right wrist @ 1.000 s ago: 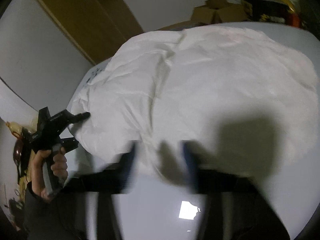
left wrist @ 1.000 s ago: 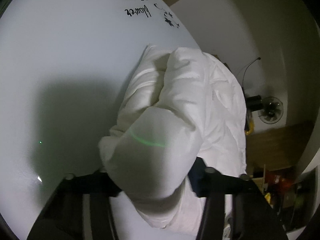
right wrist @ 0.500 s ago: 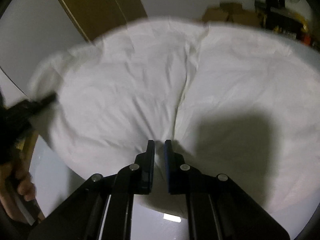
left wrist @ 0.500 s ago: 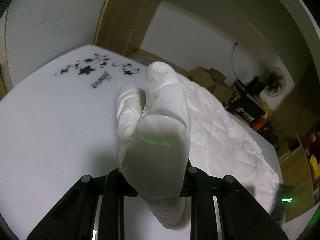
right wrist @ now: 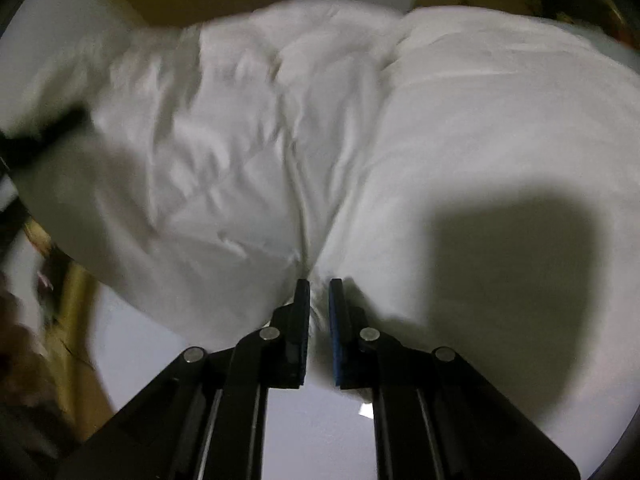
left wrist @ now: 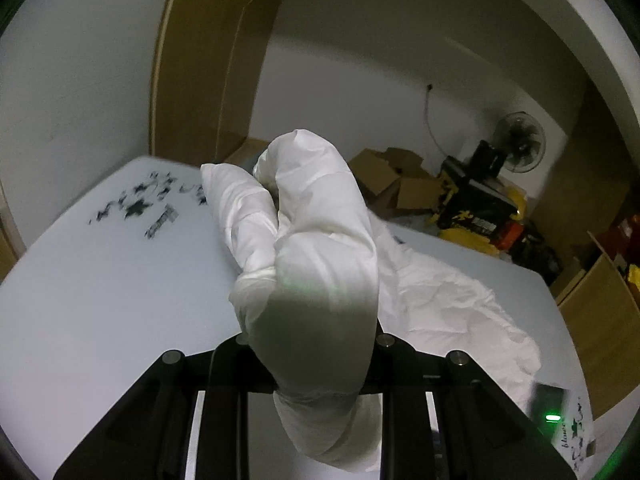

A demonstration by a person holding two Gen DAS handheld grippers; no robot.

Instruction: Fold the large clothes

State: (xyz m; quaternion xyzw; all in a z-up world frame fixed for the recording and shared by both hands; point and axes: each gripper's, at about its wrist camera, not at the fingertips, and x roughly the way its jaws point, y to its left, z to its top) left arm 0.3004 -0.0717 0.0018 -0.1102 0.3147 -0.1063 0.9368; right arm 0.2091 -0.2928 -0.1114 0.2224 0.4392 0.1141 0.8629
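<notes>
We work at a white table (left wrist: 100,280) with a black floral print at its far corner, cardboard boxes (left wrist: 396,184) and a fan (left wrist: 520,148) behind. The white padded garment (right wrist: 360,120) lies spread over the table's middle. It looks soft, puffy and light, likely slippery, so we take it by bunched edges. Our left gripper (left wrist: 312,344) clamps a thick raised fold; our right gripper (right wrist: 319,286) stands narrow, pinching the near hem.
</notes>
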